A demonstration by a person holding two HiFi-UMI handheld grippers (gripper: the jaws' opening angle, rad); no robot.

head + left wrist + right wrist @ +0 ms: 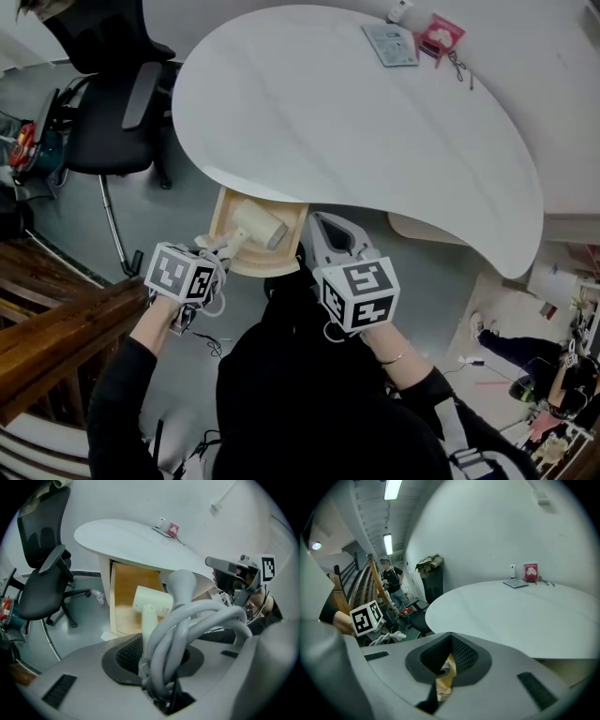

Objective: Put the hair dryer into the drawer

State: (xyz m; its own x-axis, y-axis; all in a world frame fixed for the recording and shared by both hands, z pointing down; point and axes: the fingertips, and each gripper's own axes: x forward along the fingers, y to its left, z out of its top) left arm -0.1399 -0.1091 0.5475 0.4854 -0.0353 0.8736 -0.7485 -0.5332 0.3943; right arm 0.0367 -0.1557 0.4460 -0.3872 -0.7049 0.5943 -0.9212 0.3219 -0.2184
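Observation:
A cream hair dryer (261, 223) (152, 603) hangs over the open wooden drawer (217, 220) (125, 581) under the white table's near edge. My left gripper (223, 247) (159, 667) is shut on its handle and on the coiled grey cord (206, 616), which fills the space between the jaws. The dryer's head points into the drawer. My right gripper (330, 234) (440, 677) is just right of the drawer, its jaws together with nothing between them. It also shows in the left gripper view as the right gripper (229, 568).
The white table (375, 122) carries a booklet (391, 44) and a pink box (441, 36) at its far side. A black office chair (112, 112) (42, 583) stands left of the drawer. A wooden railing (47, 319) runs at the left. A person (391, 581) stands far off.

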